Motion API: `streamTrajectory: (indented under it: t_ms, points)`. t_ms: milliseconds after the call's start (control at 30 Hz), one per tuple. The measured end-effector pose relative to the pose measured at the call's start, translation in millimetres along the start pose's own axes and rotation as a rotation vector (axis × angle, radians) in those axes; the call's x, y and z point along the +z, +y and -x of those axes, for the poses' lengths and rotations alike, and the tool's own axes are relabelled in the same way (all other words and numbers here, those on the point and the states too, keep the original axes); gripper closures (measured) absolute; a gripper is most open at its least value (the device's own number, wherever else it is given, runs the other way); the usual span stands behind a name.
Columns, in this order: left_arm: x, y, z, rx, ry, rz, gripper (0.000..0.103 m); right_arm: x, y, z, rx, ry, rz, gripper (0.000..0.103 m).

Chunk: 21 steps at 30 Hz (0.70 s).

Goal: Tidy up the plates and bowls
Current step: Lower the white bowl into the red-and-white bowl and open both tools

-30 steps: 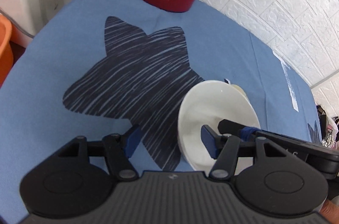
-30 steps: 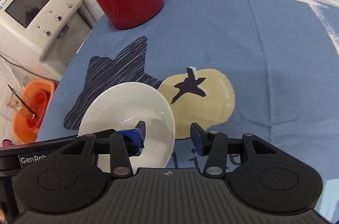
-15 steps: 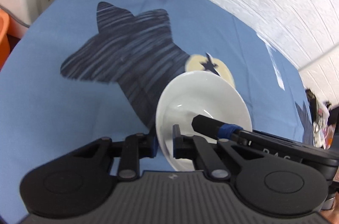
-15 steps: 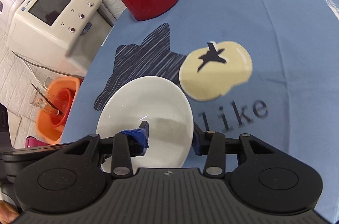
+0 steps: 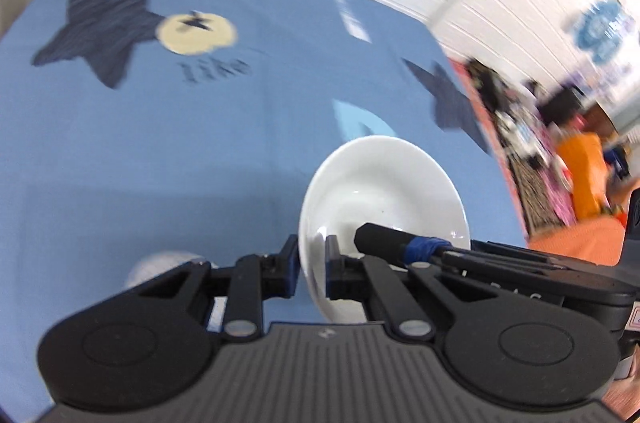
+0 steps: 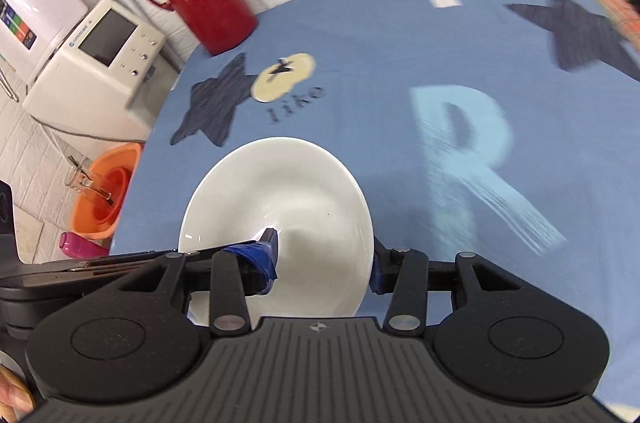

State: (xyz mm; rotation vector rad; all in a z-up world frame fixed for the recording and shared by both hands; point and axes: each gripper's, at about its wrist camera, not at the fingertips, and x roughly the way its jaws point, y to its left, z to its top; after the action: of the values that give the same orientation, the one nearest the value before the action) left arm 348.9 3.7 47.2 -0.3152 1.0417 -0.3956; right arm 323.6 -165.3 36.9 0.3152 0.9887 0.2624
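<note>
**Bowl gripped from both sides above blue cloth**

Shallow white ceramic bowl (image 6: pixel 276 207) raised over blue star-printed tablecloth (image 6: pixel 380 35), rim clamped by left gripper (image 5: pixel 311 273) at nine o'clock. Right gripper (image 6: pixel 324 255) fingers straddling rim at three o'clock, firm clamping unclear. Glossy red thermos jug (image 6: pixel 200 7) at eleven o'clock, far off.

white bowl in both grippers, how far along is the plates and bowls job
Done: the white bowl is gripped; the left gripper is pinched on its rim, and the right gripper straddles its opposite edge. In hand: it looks held above the blue tablecloth, mid-carry. Left: setting it down, perhaps with the blurry pale object at the left wrist view's lower edge, which cannot be identified. No stack is visible.
</note>
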Motion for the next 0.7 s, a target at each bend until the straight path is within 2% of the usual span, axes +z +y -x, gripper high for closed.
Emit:
streamTrajectory:
  t_ms: [167, 333, 500, 700]
  points:
    - [-46.7, -53.7, -18.1, -0.055, 0.078, -0.080, 0.103, -49.1, -47.4, 42.4, -0.058, -0.024, -0.079, 0.073]
    - [-78.9, -85.1, -33.9, -0.036, 0.117, -0.149, 0.103, -87.4, -86.0, 57.0, -0.053, -0.031, -0.165, 0.073]
    - [-95.1, -93.2, -45.8, -0.012, 0.137, -0.178, 0.103, -102.7, -102.1, 56.5, -0.039, -0.029, -0.172, 0.074]
    - [-97.8, -88.3, -51.7, 0.010, 0.141, -0.183, 0.103, -104.2, -104.9, 54.8, -0.014, -0.034, -0.146, 0.073]
